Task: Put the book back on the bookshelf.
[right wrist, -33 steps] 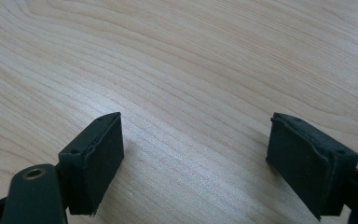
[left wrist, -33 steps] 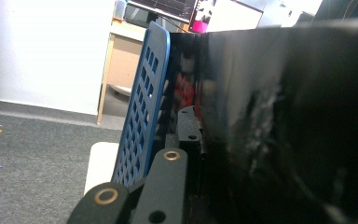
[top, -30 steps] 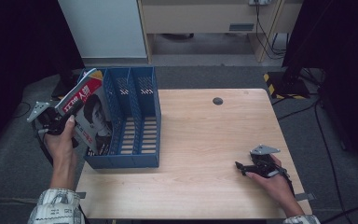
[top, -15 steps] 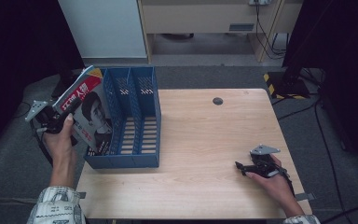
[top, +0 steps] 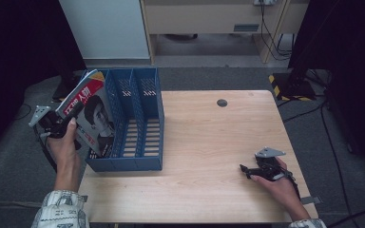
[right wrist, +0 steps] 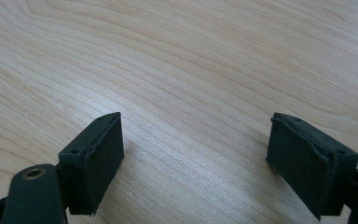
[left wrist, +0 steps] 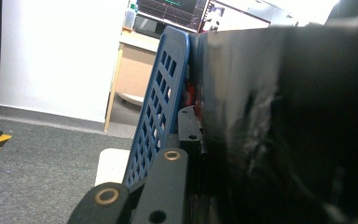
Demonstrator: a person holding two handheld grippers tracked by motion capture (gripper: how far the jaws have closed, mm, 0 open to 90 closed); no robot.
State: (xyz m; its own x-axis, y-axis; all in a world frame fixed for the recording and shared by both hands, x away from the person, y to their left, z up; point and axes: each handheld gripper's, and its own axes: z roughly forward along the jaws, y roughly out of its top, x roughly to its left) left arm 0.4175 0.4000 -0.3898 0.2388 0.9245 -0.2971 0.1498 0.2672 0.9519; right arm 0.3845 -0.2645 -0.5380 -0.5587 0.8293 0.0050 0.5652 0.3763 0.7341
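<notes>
Tilted further upright since the earlier frame, the magazine (top: 91, 114), clamped in the left tongs (top: 69, 116), leans over the blue file rack's (top: 138, 137) left-hand slot at the frame's left, while the right tongs (top: 247, 170) gape empty on the desk (top: 209, 142).

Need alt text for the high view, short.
Seen from above, a person's left gripper holds a magazine tilted at the left compartment of a blue file rack that stands on the left of a wooden table. The right gripper rests open on the table near its right edge, holding nothing.
</notes>
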